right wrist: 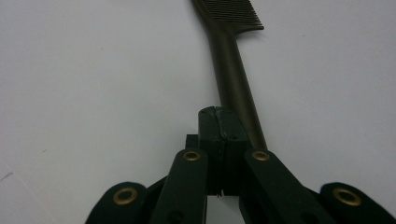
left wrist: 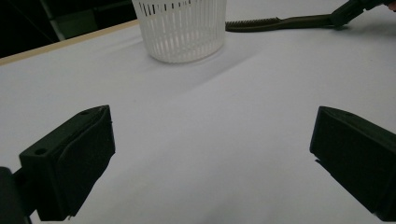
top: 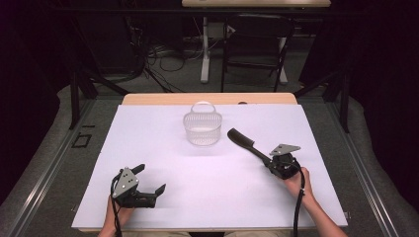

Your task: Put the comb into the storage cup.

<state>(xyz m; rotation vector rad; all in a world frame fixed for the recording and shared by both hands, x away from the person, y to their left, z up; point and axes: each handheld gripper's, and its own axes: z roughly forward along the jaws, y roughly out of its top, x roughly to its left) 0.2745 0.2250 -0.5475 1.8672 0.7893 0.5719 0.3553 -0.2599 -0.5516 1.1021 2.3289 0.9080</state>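
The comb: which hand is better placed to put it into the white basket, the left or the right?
The right, most likely. The right gripper has its fingers shut at the handle end of the comb, whose toothed end points toward the white basket. The left gripper is open, nothing between its fingers, farther from both.

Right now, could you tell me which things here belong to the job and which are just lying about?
In the job:
- comb, gripped by the right gripper
- white basket nearby
- left gripper, open

Lying about:
- folding chair and cables behind the table
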